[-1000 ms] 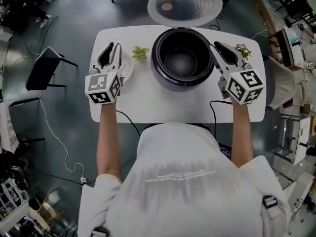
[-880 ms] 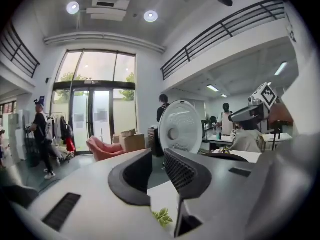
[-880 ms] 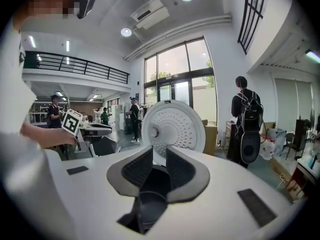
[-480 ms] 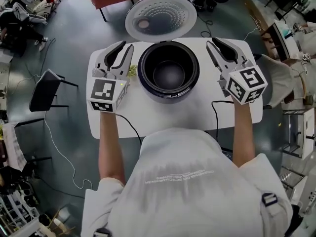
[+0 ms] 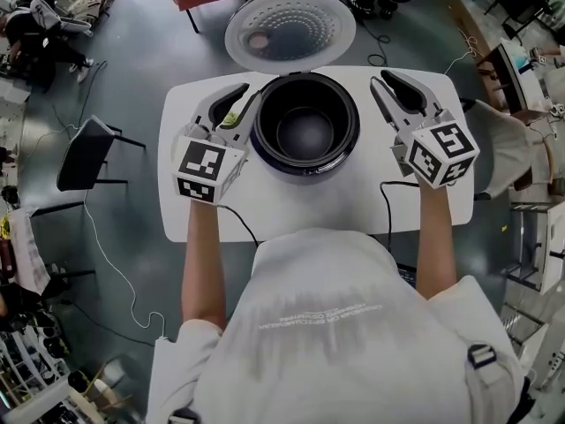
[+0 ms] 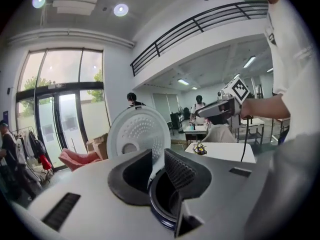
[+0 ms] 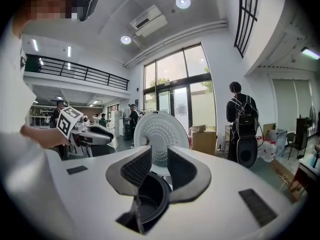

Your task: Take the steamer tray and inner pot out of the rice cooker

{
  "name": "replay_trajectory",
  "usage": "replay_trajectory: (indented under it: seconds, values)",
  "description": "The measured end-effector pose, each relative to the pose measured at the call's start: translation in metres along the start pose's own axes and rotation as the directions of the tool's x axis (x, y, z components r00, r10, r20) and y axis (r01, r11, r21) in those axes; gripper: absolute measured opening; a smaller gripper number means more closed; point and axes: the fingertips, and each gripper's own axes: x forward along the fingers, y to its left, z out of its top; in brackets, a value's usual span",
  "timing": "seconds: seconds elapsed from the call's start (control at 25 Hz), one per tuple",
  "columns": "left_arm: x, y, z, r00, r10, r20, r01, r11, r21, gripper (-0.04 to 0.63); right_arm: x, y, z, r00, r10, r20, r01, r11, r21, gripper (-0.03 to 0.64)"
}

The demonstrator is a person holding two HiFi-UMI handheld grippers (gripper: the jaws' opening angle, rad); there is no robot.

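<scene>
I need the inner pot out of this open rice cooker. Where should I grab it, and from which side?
Pinch the top rim of the inner pot from above, probably at its left or right edge. The pot sits sunk in the rice cooker, so only the rim is reachable, and the raised lid blocks the far side.

Your head camera looks steeply down on the table [image 5: 291, 203], over the left gripper [image 5: 248, 94] and right gripper [image 5: 381, 79]. Each gripper camera rides close behind its own jaws, facing nearly level along them; the right one's jaws are opening, empty. All three views share the rice cooker [image 5: 305, 164] and its raised lid [image 5: 290, 29] just beyond the jaw tips.
</scene>
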Motion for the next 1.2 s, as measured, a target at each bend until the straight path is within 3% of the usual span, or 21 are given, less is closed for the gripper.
replay_trajectory:
  seconds: [0.24, 0.56, 0.84, 1.2]
  values:
    - [0.016, -0.013, -0.058, 0.983, -0.062, -0.171, 0.046, 0.995, -0.094, 0.103, 0.012, 0.0, -0.039, 0.996, 0.02, -0.086, -0.015, 0.998, 0.064, 0.121]
    - [0.031, -0.018, -0.123, 0.944, -0.088, -0.318, 0.015, 0.974, -0.225, 0.158, 0.032, -0.001, -0.102, 0.969, 0.074, -0.237, -0.037, 0.987, 0.153, 0.128]
    - [0.037, -0.017, -0.157, 0.916, -0.096, -0.389, -0.016, 0.961, -0.276, 0.158, 0.043, -0.004, -0.143, 0.944, 0.098, -0.314, -0.021, 0.97, 0.241, 0.133]
    - [0.04, -0.012, -0.168, 0.922, -0.059, -0.383, -0.077, 0.941, -0.33, 0.143, 0.051, 0.003, -0.17, 0.92, 0.135, -0.367, -0.033, 0.961, 0.273, 0.133]
